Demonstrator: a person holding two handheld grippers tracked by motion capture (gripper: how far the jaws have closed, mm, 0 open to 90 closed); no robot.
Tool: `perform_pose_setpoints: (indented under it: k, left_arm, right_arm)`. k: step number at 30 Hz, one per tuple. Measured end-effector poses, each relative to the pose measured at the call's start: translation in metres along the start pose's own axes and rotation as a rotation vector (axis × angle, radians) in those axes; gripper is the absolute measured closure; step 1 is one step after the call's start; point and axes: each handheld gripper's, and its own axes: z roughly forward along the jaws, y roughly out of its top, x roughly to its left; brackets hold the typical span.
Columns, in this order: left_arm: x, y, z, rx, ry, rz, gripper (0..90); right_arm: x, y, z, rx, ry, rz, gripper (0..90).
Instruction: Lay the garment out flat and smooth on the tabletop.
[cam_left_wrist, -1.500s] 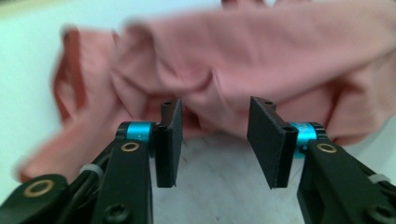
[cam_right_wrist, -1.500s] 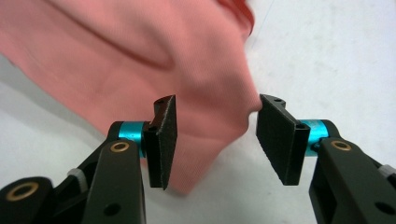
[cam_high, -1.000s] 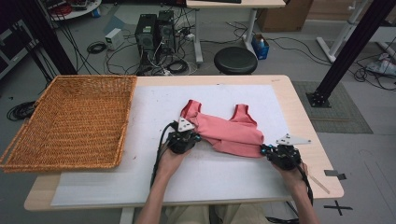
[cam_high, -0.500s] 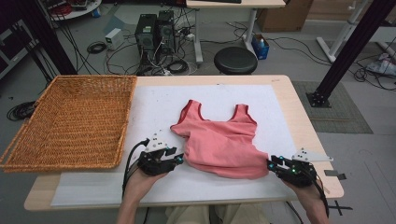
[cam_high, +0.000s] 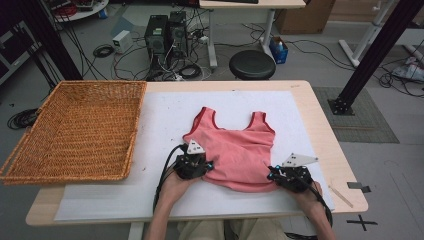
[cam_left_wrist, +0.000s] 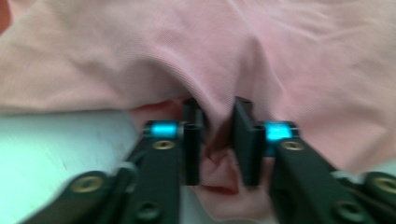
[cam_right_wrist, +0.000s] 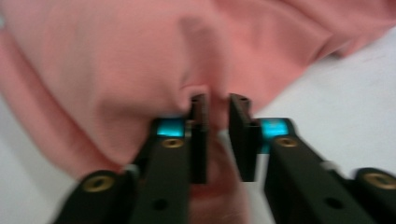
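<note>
A pink tank top (cam_high: 235, 150) lies spread on the white sheet (cam_high: 165, 115), straps pointing away from me. My left gripper (cam_high: 206, 166) is at its near left hem. In the left gripper view the jaws (cam_left_wrist: 217, 135) are shut on a bunched fold of the pink cloth (cam_left_wrist: 280, 56). My right gripper (cam_high: 272, 175) is at the near right corner of the hem. In the right gripper view the gripper (cam_right_wrist: 218, 135) pinches the pink fabric (cam_right_wrist: 116, 60), with cloth between the narrow jaws.
A large wicker basket (cam_high: 65, 177) sits on the left part of the wooden table (cam_high: 320, 115). A thin pale stick (cam_high: 342, 195) lies near the table's right front corner. Beyond the far edge stand a black stool (cam_high: 252, 64), computers and cables on the floor.
The top was folded over a second ago; it has been pulled toward me and opened out flat. Since half a second ago both grippers have moved inward, toward each other.
</note>
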Motion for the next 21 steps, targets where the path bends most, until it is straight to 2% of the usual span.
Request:
perform_pose_setpoints:
  k: [3,7,8,9,10,11,12,13,15,18,19,21]
  left_arm:
    - [-0.001,-0.014,-0.013,0.007,-0.046,-0.008,83.9]
    - [-0.004,-0.028,-0.030,0.016,-0.086,0.008,84.0]
    - [-0.004,-0.030,-0.036,0.003,-0.090,0.008,81.3]
    - [-0.003,-0.029,-0.041,-0.019,-0.092,0.000,74.6]
    - [0.000,-0.027,-0.046,-0.042,-0.088,-0.006,69.4]
    - [0.005,-0.022,-0.054,-0.095,-0.059,-0.034,65.1]
    - [0.005,-0.022,-0.054,-0.095,-0.059,-0.034,60.4]
    - [0.008,-0.020,-0.056,-0.114,-0.048,-0.042,60.4]
    - [0.014,-0.014,-0.057,-0.148,0.003,-0.059,57.0]
    - [0.023,-0.006,-0.049,-0.143,0.081,-0.064,53.2]
    - [0.026,-0.003,-0.043,-0.130,0.121,-0.064,52.2]
    - [0.032,0.001,-0.031,-0.112,0.162,-0.064,52.2]
  right_arm:
    - [0.008,-0.006,-0.012,0.001,0.022,-0.007,90.0]
    - [0.015,-0.021,-0.031,0.024,0.073,-0.004,89.8]
    - [0.015,-0.024,-0.037,0.011,0.086,0.003,85.3]
    - [0.013,-0.027,-0.044,-0.022,0.093,0.035,77.6]
    - [0.010,-0.027,-0.049,-0.052,0.078,0.063,71.3]
    - [0.006,-0.026,-0.053,-0.081,0.065,0.091,68.7]
    - [0.006,-0.026,-0.053,-0.081,0.065,0.091,68.7]
    - [-0.002,-0.023,-0.057,-0.125,0.033,0.122,62.5]
    - [-0.010,-0.016,-0.057,-0.142,-0.011,0.148,61.4]
    - [-0.019,-0.001,-0.043,-0.139,-0.066,0.137,59.8]
    - [-0.020,0.003,-0.038,-0.132,-0.077,0.128,59.4]
    - [-0.025,0.015,-0.017,-0.092,-0.102,0.111,58.8]
